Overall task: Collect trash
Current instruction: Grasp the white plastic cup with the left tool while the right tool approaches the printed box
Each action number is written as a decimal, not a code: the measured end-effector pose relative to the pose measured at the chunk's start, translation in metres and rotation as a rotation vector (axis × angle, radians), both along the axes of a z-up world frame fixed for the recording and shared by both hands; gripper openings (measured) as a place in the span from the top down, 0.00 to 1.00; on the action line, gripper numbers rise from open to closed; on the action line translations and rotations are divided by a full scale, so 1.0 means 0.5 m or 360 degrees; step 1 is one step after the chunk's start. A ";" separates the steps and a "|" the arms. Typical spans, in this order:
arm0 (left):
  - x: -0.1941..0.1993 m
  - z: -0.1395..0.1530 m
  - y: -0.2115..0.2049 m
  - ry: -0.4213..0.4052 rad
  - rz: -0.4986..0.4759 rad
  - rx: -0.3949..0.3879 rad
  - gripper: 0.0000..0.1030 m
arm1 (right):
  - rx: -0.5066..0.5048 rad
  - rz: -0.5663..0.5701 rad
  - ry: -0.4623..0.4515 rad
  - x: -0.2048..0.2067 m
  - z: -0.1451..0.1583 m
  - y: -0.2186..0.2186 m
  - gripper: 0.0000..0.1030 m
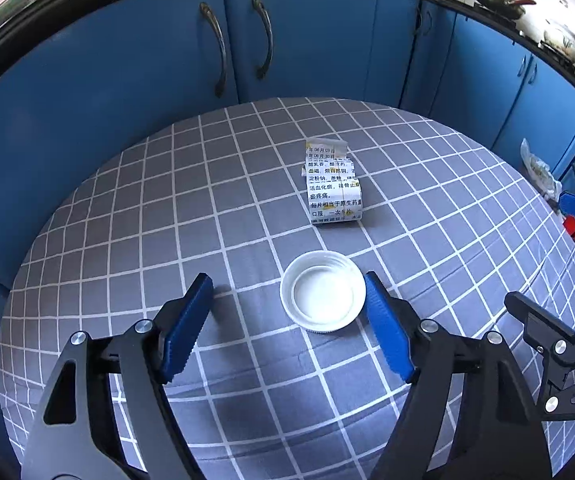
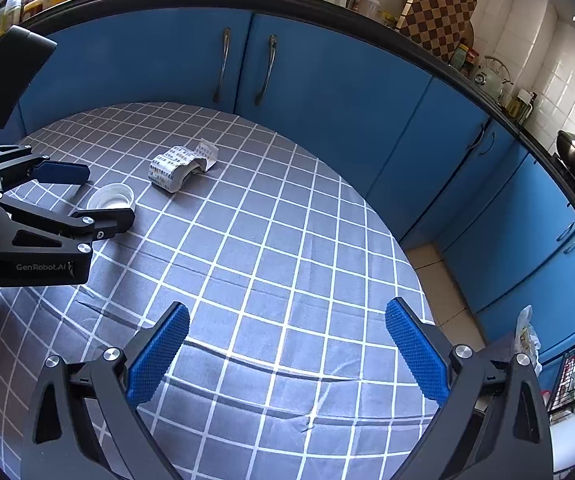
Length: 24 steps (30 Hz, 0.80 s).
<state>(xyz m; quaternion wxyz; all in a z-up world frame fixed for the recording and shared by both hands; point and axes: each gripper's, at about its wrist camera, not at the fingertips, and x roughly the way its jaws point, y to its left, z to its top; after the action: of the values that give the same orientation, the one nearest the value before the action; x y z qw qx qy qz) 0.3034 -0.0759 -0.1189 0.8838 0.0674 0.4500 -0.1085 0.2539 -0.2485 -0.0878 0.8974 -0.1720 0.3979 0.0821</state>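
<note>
Left wrist view: left claw (image 1: 289,302) spread wide, straddling white cap (image 1: 323,291) on desk (image 1: 127,220) to grab it; crumpled label (image 1: 333,184) just beyond cap. Right claw (image 2: 287,338) open, empty.

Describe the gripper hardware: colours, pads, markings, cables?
Both match: the left gripper and right gripper have black angular linkage arms, silver round pivot screws and blue textured finger pads. White "GenRobot.AI" lettering marks the left body. No cables visible.

On the table (image 1: 127,208), lid (image 1: 322,293) lies before, apparently apart from, wrapper (image 1: 333,188).
</note>
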 end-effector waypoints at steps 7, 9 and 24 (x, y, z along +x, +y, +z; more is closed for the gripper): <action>-0.008 0.009 -0.004 -0.0017 -0.0036 -0.0006 0.60 | -0.0009 0.0003 -0.0003 0.001 -0.003 0.002 0.07; -0.007 0.010 -0.003 -0.0024 -0.0024 0.0013 0.60 | -0.0005 0.0005 -0.0004 0.001 -0.001 0.003 0.07; -0.012 0.023 0.115 -0.0063 0.0164 0.0042 0.60 | 0.0042 0.0150 0.0030 0.044 -0.008 0.086 0.07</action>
<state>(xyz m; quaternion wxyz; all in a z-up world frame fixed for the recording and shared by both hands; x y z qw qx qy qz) 0.2973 -0.0184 -0.1073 0.8960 0.0580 0.4367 -0.0554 0.2759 -0.2057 -0.0916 0.8909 -0.1778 0.3967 0.1312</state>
